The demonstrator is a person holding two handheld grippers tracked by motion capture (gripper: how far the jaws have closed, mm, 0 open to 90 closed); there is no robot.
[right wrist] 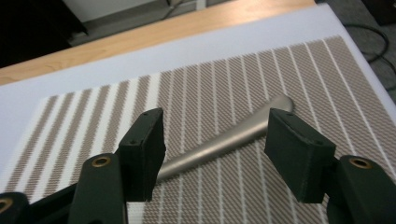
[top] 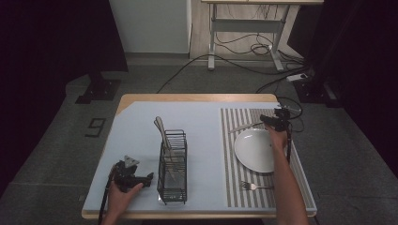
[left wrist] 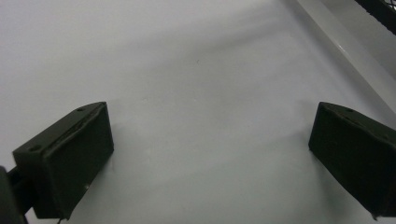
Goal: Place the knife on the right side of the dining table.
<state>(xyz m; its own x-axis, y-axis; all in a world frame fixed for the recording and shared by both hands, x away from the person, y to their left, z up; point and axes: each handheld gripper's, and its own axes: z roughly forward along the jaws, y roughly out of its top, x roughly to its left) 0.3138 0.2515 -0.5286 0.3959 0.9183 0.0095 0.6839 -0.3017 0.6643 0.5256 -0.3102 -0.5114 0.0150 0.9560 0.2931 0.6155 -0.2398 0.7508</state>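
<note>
Right gripper (right wrist: 212,154) released, jaws spread wide, hovering over a silver utensil handle (right wrist: 233,137) lying flat on the striped placemat (right wrist: 196,93), at the far right of the tabletop (top: 136,122), just beyond a white plate (top: 253,150). Near the plate's front edge, a fork (top: 253,186) on the same placemat. Left gripper (left wrist: 210,154) likewise released, low over bare pale surface at front left, just beside a black wire caddy (top: 172,164) holding cutlery
</note>
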